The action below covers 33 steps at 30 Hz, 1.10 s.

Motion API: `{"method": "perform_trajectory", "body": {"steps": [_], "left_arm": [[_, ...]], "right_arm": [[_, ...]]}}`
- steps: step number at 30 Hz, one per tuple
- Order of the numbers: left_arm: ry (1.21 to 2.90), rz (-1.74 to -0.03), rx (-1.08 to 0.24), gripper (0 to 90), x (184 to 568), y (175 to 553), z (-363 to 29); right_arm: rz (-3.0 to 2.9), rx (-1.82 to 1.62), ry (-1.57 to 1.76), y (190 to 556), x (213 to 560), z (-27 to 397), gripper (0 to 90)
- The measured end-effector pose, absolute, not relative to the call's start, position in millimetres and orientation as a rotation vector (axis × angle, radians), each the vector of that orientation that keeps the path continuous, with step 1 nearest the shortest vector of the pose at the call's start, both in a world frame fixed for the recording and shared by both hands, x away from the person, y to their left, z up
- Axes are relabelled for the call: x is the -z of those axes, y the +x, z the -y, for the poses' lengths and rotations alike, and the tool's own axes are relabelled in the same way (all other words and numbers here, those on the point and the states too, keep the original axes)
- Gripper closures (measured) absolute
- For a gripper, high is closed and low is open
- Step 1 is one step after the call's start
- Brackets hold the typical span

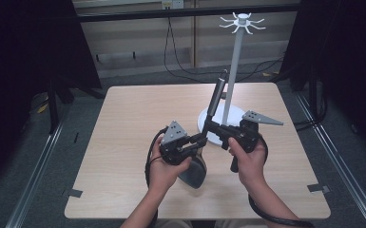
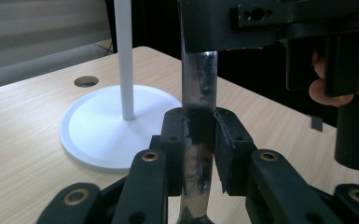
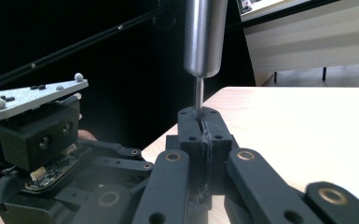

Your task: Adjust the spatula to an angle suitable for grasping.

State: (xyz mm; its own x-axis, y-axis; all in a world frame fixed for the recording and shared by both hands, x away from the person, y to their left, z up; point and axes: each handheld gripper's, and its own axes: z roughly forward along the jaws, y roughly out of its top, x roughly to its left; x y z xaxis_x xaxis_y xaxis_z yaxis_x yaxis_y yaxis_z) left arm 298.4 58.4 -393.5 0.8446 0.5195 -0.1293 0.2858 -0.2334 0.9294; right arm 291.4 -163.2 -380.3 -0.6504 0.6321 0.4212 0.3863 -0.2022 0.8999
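Observation:
A kitchen utensil with a round metal handle (image 1: 217, 95), a flat shiny shaft (image 2: 199, 84) and a dark head (image 1: 193, 172) stands nearly upright over the table, head lowest. My left gripper (image 1: 200, 139) is shut on the flat shaft, its pads (image 2: 226, 149) pressing both faces. My right gripper (image 1: 209, 126) comes in from the right and is shut on the shaft's thin edge just below the handle (image 3: 205, 37). In the right gripper view the jaws (image 3: 200, 126) meet around that thin strip. Each gripper is held by a hand, and the two are close together.
A white stand with a round base (image 1: 234, 114), a tall pole (image 1: 236, 61) and a ring of hooks (image 1: 242, 21) at its top rises just behind the grippers. The wooden table (image 1: 138, 114) has a small round hole (image 2: 86, 80) near the base. Dark curtains flank both sides.

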Motion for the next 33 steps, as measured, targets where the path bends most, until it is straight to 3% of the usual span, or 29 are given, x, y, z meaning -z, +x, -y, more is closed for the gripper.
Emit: {"method": "perform_trajectory", "body": {"steps": [6, 11, 16, 20, 25, 33], "left_arm": [[1.792, -0.589, -0.21, 70.6, 394, 302, -58], [1.785, -0.611, -0.25, 53.3, 390, 304, -63], [1.801, -0.626, -0.254, 44.0, 398, 305, -69], [1.839, -0.643, -0.267, 31.5, 409, 305, -72], [1.869, -0.659, -0.292, 22.8, 419, 305, -76], [1.889, -0.667, -0.302, 16.8, 428, 304, -80]], "right_arm": [[-1.869, -1.942, 1.167, 291, 379, 168, 88.5], [-1.87, -1.91, 1.154, 294, 377, 176, 88.5], [-1.877, -1.883, 1.138, 298, 371, 186, 88.5], [-1.88, -1.856, 1.115, 303, 362, 193, 88.5], [-1.884, -1.836, 1.102, 309, 352, 202, 88.5], [-1.882, -1.818, 1.102, 316, 343, 211, 88.5]]}}
